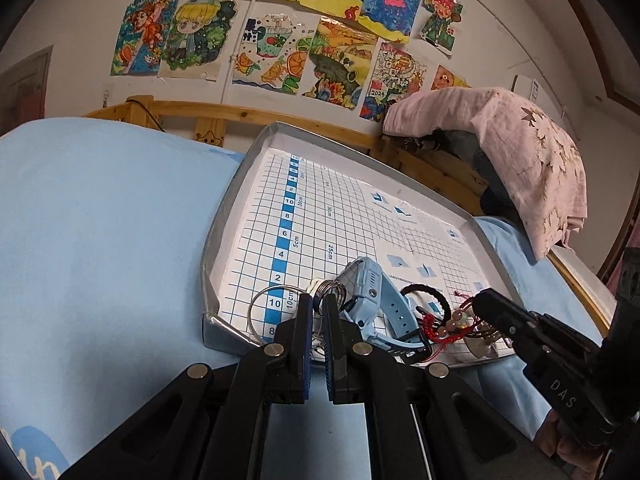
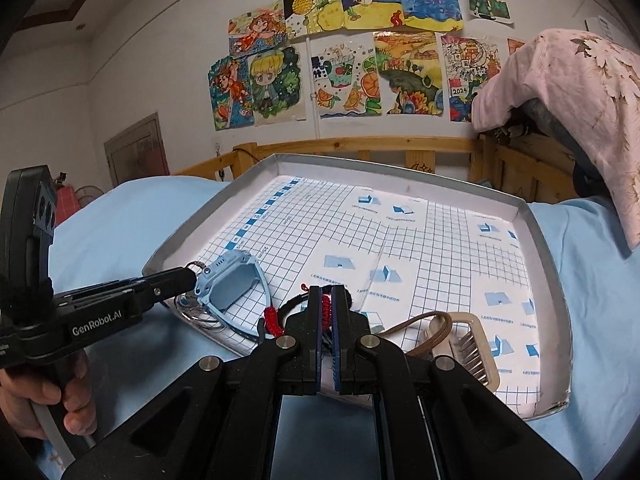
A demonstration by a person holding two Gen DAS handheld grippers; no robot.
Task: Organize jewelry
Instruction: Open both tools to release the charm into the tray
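A grey-rimmed tray (image 1: 218,232) (image 2: 538,240) lined with blue grid paper lies on a light blue bed sheet. At its near edge sit a light blue watch (image 1: 366,280) (image 2: 228,284), a black hair tie (image 1: 424,289) and a red cord bracelet with beads (image 1: 444,326). My left gripper (image 1: 318,306) (image 2: 191,276) is shut on a bunch of silver key rings (image 1: 262,308) beside the watch. My right gripper (image 2: 326,300) (image 1: 482,300) is shut on the bracelet's red knotted cord (image 2: 272,320).
A beige comb (image 2: 476,344) with a brown cord lies in the tray's near right part. A wooden bed rail (image 2: 360,146) runs behind the tray. A pink cloth (image 1: 532,152) is draped over something at the back right. Drawings cover the wall.
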